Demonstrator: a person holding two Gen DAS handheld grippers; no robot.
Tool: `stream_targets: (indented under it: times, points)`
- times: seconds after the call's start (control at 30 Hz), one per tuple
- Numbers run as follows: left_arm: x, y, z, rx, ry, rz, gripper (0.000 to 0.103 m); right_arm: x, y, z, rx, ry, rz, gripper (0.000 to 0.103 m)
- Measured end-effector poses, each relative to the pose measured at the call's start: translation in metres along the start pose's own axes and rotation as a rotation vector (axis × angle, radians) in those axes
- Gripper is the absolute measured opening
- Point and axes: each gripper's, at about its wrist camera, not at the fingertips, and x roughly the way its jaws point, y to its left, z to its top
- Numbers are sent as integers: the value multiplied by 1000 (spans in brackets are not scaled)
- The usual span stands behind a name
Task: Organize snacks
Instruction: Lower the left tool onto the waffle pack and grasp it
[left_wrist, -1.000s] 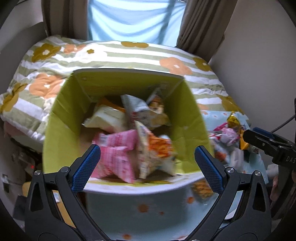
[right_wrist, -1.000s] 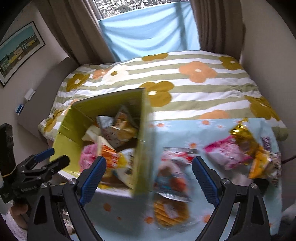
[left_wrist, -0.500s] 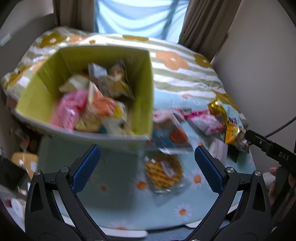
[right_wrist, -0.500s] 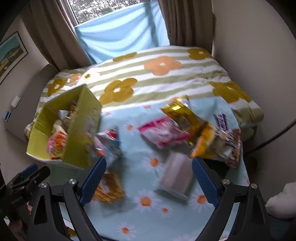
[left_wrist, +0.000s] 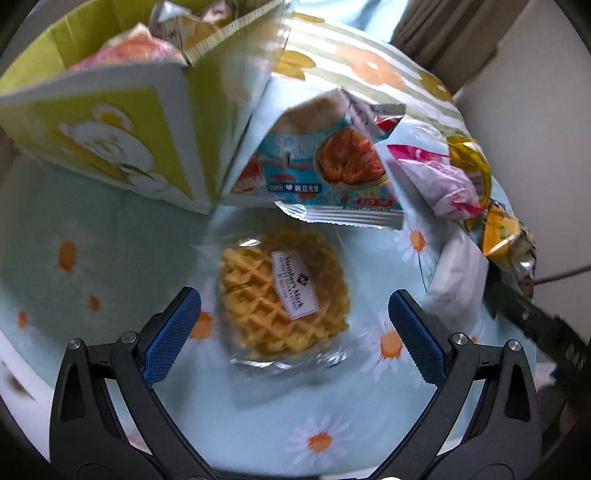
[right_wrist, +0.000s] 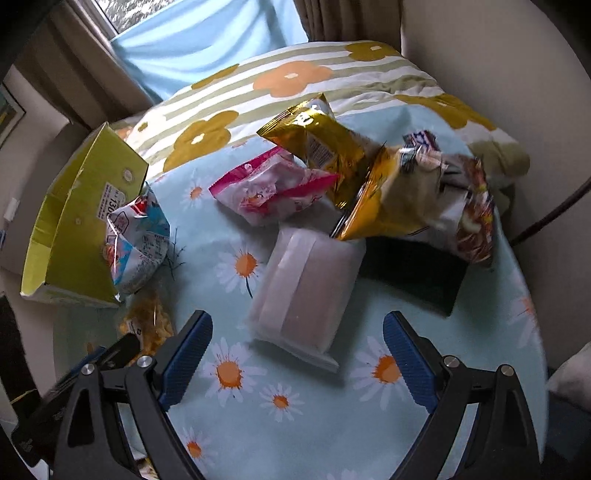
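Right now your two grippers hang over the pale blue daisy-print cloth, and both have their blue-padded fingers spread wide with nothing pinched. The yellow-green cardboard box stands at the upper left in your left wrist view, already holding several snack packs; its side shows a white flower print, and in the right wrist view a white sticker on it reads "130", the rest hidden.

Under your left gripper lies the round golden waffle in a clear wrapper, between the two fingers but touched by neither; its white label reads "Member's Mark". Just beyond it, the light blue snack bag with a picture of red food leans against the box corner; its Chinese print is too blurred to read in full.

Ahead of your right gripper the pale translucent rectangular pack lies between the finger lines, just beyond the tips, untouched. Behind it sit a pink-and-white bag and crinkled gold foil bags, their writing unreadable.
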Motion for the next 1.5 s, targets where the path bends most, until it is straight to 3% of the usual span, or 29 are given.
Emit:
stream_targets:
  times: [0.17, 0.37, 0.57, 0.7, 1.0, 1.2, 1.33, 1.5]
  points:
    - [19, -8, -1, -13, -8, 61, 101, 10, -4, -3, 43, -32, 15, 92]
    - [34, -8, -4, -8, -12, 110, 101, 28, -4, -7, 47, 0, -7, 92]
    - [42, -22, 1, 92, 4, 154, 97, 38, -1, -5, 50, -1, -25, 92]
    - [41, -25, 2, 122, 15, 155, 89, 44, 1, -3, 48, -4, -52, 92]
    - [29, -16, 2, 208, 30, 156, 80, 55, 10, 8, 15, -19, -125, 92]
    - [32, -20, 6, 235, 36, 170, 80, 65, 15, 7, -16, -17, -166, 87]
    - [34, -24, 7, 241, 33, 153, 80, 68, 17, 9, -53, -34, -198, 75]
    - [32, -22, 1, 248, 27, 147, 80, 68, 18, 8, -92, -46, -217, 69]
